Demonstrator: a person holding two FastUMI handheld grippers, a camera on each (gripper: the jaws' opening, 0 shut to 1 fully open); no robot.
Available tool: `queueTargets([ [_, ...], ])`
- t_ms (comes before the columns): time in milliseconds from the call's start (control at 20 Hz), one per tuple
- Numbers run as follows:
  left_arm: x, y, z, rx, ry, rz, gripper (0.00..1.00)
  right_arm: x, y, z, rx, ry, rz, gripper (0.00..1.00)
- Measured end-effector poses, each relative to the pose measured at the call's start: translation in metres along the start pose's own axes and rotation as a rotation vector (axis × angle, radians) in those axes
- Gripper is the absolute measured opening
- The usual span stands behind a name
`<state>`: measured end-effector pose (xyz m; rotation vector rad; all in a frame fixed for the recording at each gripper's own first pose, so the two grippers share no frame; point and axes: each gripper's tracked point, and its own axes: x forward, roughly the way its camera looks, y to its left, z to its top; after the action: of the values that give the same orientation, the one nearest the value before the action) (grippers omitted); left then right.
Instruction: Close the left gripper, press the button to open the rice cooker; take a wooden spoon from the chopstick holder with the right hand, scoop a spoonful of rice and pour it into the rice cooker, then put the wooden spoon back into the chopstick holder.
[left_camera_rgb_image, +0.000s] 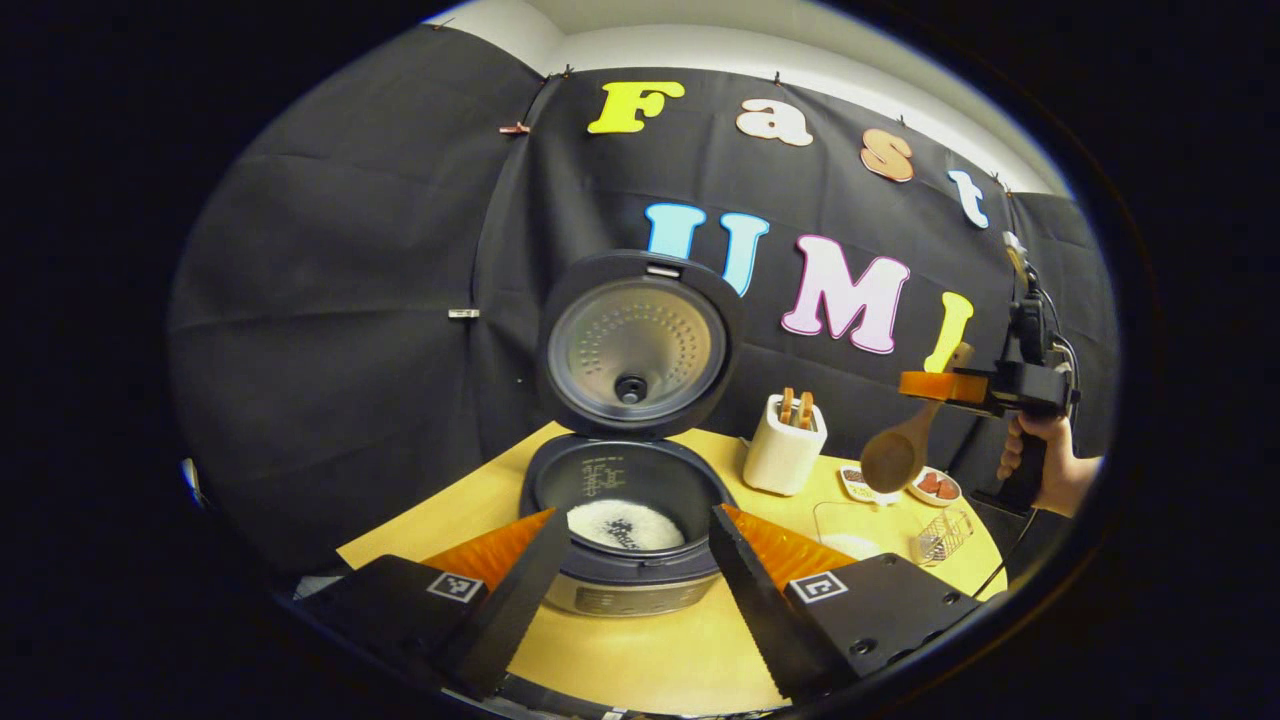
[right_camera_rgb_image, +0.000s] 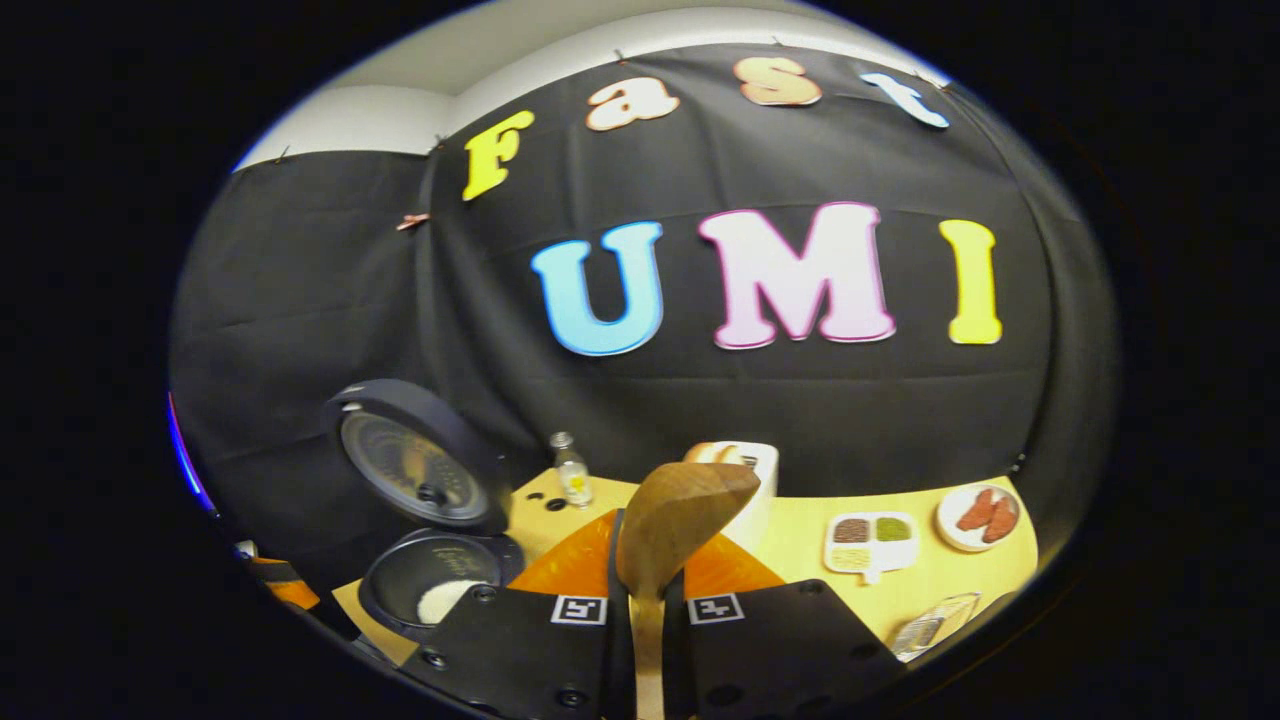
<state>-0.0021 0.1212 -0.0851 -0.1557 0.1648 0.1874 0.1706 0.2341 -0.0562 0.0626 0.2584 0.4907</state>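
The rice cooker stands with its lid swung up, and white rice lies in the pot. My left gripper is open in front of it, one finger on each side of the pot's near rim, holding nothing. Off to the right, in the air above the dishes, my right gripper is shut on the wooden spoon, whose bowl hangs down. In the right gripper view the spoon rises from between the shut fingers of that gripper. The white chopstick holder holds other wooden utensils.
A hand holds the right gripper. On the yellow table are a clear container, a small wire basket, a sectioned dish, a plate of red pieces and a small bottle.
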Motion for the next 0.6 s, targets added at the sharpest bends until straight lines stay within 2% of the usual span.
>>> queueTargets([
  [100, 0.005, -0.015, 0.001, 0.011, -0.003, -0.014, 0.95, -0.016, -0.052, 0.016, 0.046, -0.039, -0.09, 0.14],
  [150, 0.008, -0.021, 0.002, 0.017, -0.004, -0.02, 0.95, -0.025, -0.077, 0.018, 0.074, -0.051, -0.137, 0.1],
  [200, 0.01, -0.028, 0.003, 0.024, -0.003, -0.024, 0.95, -0.032, -0.102, 0.018, 0.102, -0.054, -0.181, 0.14],
  [350, 0.014, -0.043, 0.006, 0.031, 0.001, -0.023, 0.95, -0.051, -0.173, 0.005, 0.2, -0.046, -0.309, 0.14],
  [450, 0.015, -0.049, 0.007, -0.008, 0.013, -0.014, 0.95, -0.064, -0.213, 0.001, 0.297, -0.059, -0.391, 0.14],
  [600, 0.008, -0.052, 0.014, -0.023, 0.016, 0.027, 0.95, -0.078, -0.272, -0.013, 0.387, -0.079, -0.499, 0.14],
])
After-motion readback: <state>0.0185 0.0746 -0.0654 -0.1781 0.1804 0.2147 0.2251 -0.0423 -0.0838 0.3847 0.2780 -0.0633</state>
